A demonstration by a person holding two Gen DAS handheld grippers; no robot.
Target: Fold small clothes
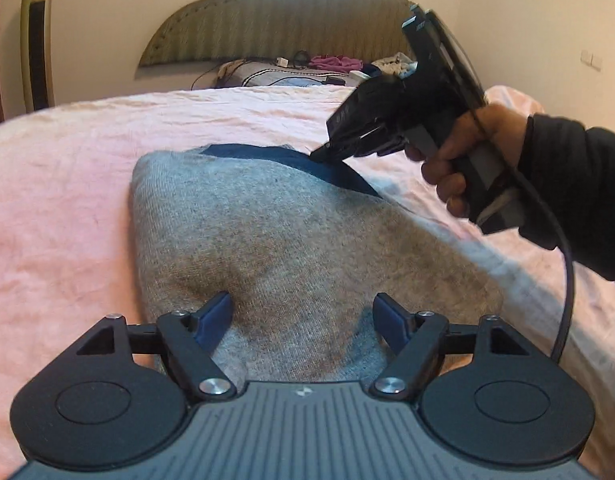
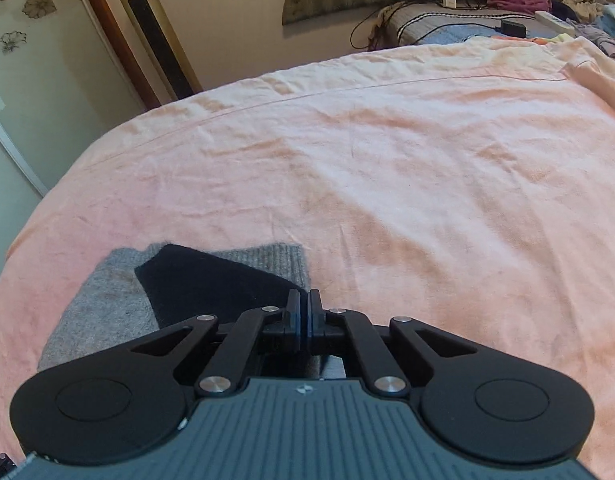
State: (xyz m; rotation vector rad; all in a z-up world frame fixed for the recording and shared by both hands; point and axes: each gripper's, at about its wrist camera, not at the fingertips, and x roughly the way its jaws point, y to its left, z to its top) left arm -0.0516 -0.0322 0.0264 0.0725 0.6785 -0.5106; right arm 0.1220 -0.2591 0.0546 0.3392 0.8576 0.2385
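A small grey knit garment (image 1: 275,236) with a dark navy band (image 1: 307,162) lies on the pink bedsheet (image 1: 67,184). My left gripper (image 1: 303,320) is open, its blue-padded fingers spread over the garment's near end, touching or just above it. My right gripper (image 1: 321,155), held by a hand in a dark sleeve, has its tips on the navy band at the garment's far edge. In the right wrist view the right gripper (image 2: 303,300) is shut, its tips at the edge of the navy part (image 2: 203,280) and the grey knit (image 2: 103,308); whether cloth is pinched between them is hidden.
The pink sheet (image 2: 387,184) spreads wide beyond the garment. A padded headboard (image 1: 283,12) stands at the far end, with a pillow, cables and a pile of clothes (image 1: 335,62) below it. A tall gold tower fan (image 2: 155,32) stands beside the bed.
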